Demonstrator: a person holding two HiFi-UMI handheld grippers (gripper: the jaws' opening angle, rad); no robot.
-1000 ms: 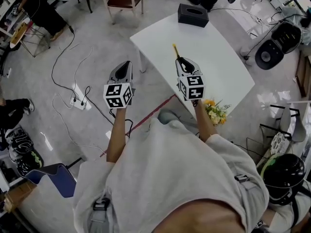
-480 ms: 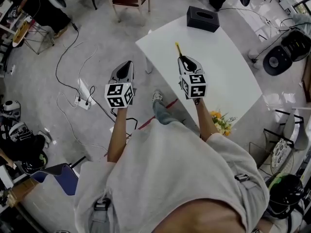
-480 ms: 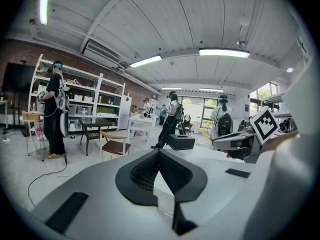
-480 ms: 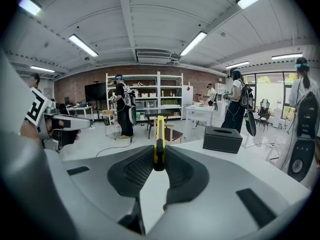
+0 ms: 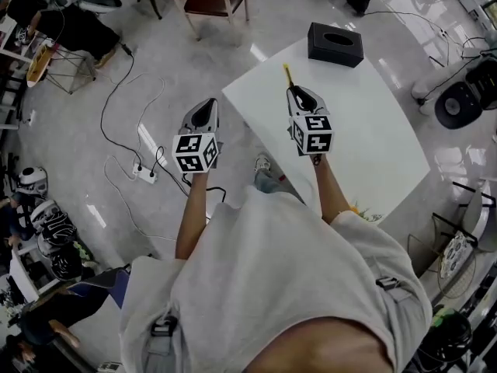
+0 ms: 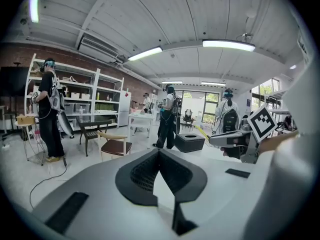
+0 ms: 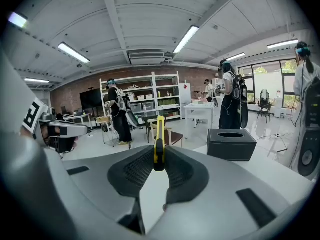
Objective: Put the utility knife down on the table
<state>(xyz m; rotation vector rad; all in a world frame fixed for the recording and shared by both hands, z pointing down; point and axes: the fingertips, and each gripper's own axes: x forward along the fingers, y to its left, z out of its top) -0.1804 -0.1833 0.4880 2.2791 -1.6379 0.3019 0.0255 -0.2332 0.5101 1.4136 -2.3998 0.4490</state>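
Right gripper (image 5: 296, 93), centre of the head view, pinches the slim yellow utility knife (image 7: 159, 134) btw barely parted jaws, its far end poking out over the white rectangular table (image 5: 380, 138). I'd sink it low & tip it flat onto bare top, short of the black tissue box (image 5: 335, 43), before letting go. Left gripper (image 5: 205, 106), left of centre over the floor, is closed tip to tip on nothing.

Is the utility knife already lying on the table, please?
No, the utility knife is clamped between the jaws of the right gripper, which holds it in the air over the white table.
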